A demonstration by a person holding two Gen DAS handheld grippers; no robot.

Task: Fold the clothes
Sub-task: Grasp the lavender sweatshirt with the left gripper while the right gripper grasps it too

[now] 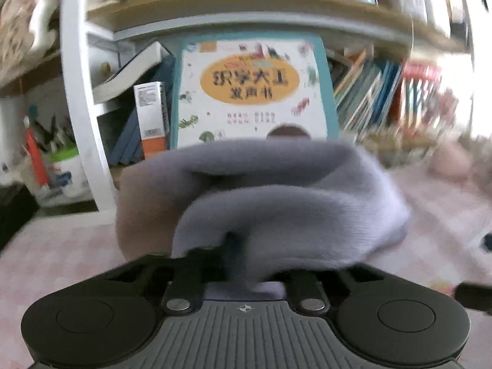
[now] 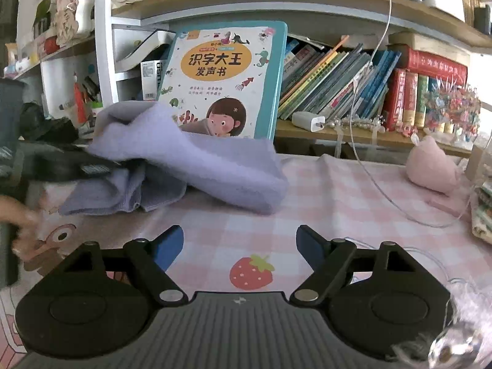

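A lavender fleece garment lies bunched and partly folded on the pink checked tablecloth, at the left of the right wrist view. My left gripper is shut on a fold of this garment and holds it raised, so the cloth fills the view and hides the fingertips. From the right wrist view the left gripper shows as a dark shape reaching into the cloth from the left. My right gripper is open and empty, low over the tablecloth in front of the garment, above a strawberry print.
A shelf of books stands behind the table, with a large children's book leaning upright. A white charger with its cable, a pink plush and a white shelf post are near. A hand is at the left edge.
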